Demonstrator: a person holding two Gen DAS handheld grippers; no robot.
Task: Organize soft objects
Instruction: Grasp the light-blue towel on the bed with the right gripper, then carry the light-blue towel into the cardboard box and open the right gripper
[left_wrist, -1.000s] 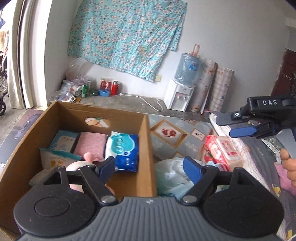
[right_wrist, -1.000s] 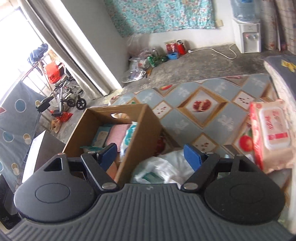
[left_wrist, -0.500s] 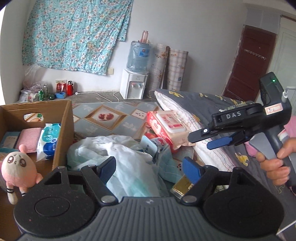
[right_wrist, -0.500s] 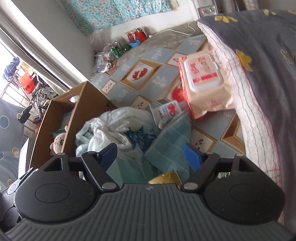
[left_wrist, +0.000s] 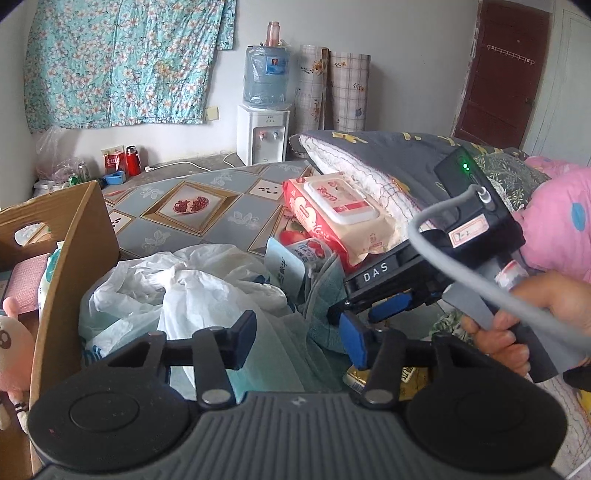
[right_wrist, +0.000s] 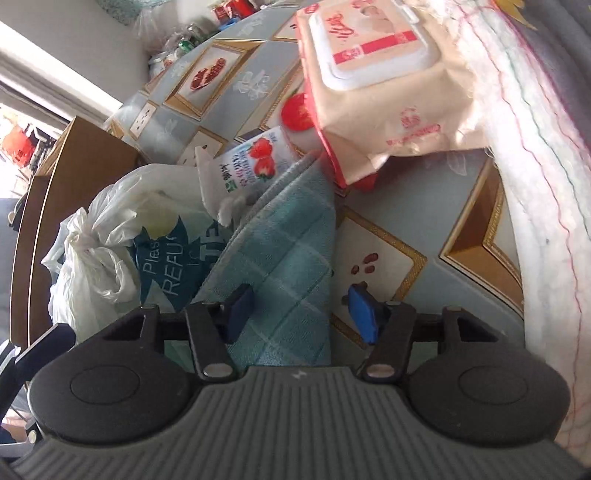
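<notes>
Black tongs (left_wrist: 301, 341) with blue pads (left_wrist: 352, 341) (one body marked "DAS"), grey cable (left_wrist: 480, 280).

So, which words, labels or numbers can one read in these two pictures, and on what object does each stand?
"DAS": on the black body of the right gripper, left wrist view.
"REFU", with "Plas" above it, both cut off: on the white plastic bag.
Small label on the black module: too small to read.
Print on the wipes pack and the strawberry packet: too blurred to read.

"DAS" in white on the black right gripper (left_wrist: 354, 314) body, "REFU" and "Plas" partly readable in white on the teal-printed plastic bag (right_wrist: 173, 266) beside the cardboard box (right_wrist: 74, 177)
</notes>
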